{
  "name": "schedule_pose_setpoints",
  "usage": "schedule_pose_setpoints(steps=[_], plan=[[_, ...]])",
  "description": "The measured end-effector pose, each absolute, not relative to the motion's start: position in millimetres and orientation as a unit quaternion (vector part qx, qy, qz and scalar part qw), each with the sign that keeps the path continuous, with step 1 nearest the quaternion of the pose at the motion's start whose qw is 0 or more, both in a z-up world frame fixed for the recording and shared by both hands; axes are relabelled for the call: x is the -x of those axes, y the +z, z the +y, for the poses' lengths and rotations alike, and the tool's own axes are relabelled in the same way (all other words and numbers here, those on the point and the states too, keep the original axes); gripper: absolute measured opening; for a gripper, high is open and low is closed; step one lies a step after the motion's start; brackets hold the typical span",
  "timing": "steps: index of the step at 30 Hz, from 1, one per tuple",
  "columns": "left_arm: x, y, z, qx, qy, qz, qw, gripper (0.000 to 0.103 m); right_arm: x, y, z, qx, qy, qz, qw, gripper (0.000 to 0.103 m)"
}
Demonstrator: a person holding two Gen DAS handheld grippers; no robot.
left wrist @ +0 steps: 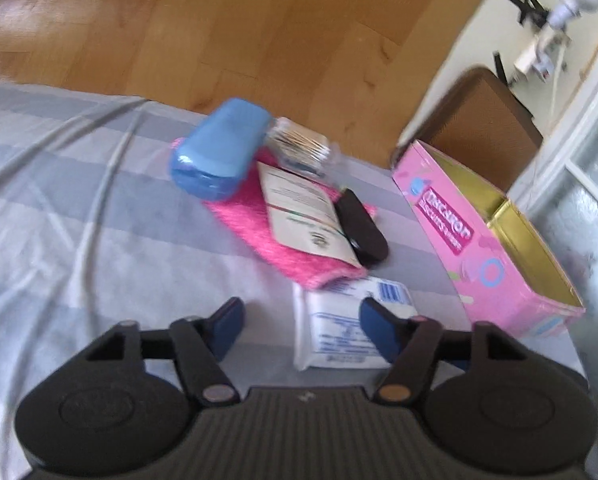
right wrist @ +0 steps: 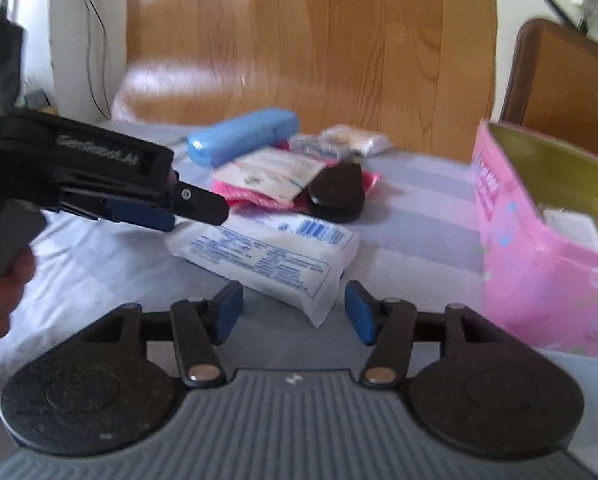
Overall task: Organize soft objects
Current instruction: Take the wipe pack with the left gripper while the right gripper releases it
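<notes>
A white soft packet (left wrist: 339,328) with blue print lies on the striped sheet. My left gripper (left wrist: 303,324) is open around it: the right pad overlaps the packet and the left pad stands apart from it. In the right wrist view the left gripper (right wrist: 195,212) hovers over the far left end of the packet (right wrist: 267,260). My right gripper (right wrist: 295,308) is open and empty, just short of the packet's near corner. Behind it lies a pink fluffy cloth (left wrist: 251,224) with a blue case (left wrist: 215,152), a card (left wrist: 303,212) and a black case (left wrist: 359,232) on it.
An open pink box (left wrist: 479,240) with a gold inside stands to the right, with something white in it (right wrist: 571,224). A clear bag of cotton swabs (left wrist: 299,144) lies at the bed's far edge. Beyond are wooden floor and a brown chair (left wrist: 479,120).
</notes>
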State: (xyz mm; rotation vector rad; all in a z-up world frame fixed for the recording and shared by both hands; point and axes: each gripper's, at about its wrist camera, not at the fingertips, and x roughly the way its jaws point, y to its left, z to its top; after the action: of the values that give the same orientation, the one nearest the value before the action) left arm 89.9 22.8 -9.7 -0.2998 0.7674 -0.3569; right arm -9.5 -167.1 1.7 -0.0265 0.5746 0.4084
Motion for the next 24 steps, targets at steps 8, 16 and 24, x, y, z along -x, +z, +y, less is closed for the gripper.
schedule_pose_setpoints(steps=[8,16,24], plan=[[-46,-10,0,0.115,-0.193,0.365,0.904,0.046,-5,-2,-159,0.016,0.215,0.306,0.927,0.036],[16,-14,-66,0.092,-0.274,0.375,0.881,0.046,82,-8,-193,0.016,0.184,0.270,0.945,0.035],[17,-3,-162,0.016,-0.349,0.369,0.861,0.046,130,-22,-266,-0.036,0.075,0.252,0.964,0.035]])
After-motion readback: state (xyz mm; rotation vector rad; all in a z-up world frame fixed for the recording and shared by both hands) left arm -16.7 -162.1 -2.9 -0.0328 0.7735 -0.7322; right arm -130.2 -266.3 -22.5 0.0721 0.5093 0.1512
